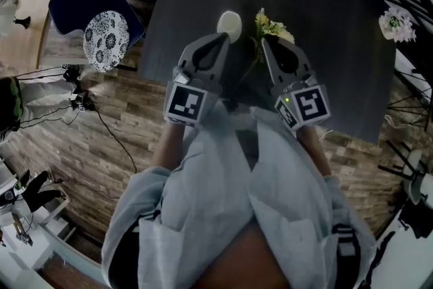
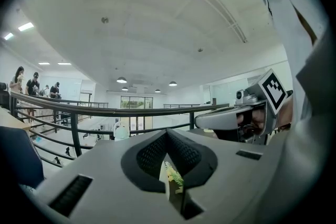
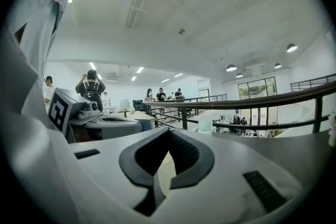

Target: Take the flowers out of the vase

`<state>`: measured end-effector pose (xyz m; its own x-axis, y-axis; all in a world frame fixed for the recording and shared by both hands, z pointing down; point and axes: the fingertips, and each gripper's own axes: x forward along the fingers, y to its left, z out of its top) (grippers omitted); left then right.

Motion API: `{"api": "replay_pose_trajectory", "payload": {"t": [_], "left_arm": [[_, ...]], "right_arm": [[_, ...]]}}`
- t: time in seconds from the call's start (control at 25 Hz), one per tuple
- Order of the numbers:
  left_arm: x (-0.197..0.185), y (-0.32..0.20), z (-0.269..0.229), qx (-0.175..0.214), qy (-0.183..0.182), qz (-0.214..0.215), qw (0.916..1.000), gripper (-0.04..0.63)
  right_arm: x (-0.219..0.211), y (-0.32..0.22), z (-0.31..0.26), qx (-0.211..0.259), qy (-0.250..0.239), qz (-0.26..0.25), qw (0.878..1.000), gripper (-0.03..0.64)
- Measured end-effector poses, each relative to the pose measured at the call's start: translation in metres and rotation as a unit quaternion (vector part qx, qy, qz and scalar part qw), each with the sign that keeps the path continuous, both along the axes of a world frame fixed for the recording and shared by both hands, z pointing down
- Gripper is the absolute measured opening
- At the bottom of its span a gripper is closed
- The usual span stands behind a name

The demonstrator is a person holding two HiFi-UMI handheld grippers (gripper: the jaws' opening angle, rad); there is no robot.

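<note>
The head view looks steeply down from above the person, close enough that their lap fills its lower half. It takes in the left hand-held gripper, the right hand-held gripper and the dark counter. Each gripper view sits low behind its own jaws and faces almost level across the counter toward a railing and the ceiling. The left gripper view catches the right hand-held gripper at its right edge. The right gripper view catches the left hand-held gripper at its left. Both share the railing.

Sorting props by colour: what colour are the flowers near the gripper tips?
The flowers are yellow, with some green; the head view shows them best.
</note>
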<state>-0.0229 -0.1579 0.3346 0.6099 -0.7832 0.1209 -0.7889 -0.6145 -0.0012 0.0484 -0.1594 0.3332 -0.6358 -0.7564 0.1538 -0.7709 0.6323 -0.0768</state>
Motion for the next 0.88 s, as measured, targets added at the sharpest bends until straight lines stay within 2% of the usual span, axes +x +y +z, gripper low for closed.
{"api": "replay_pose_trajectory", "payload": {"t": [0.88], "left_arm": [[-0.0026, -0.0004, -0.0011, -0.002, 0.012, -0.003, 0.9999, 0.002]], "right_arm": [[0.0029, -0.0007, 0.0057, -0.009, 0.008, 0.007, 1.000, -0.005]]}}
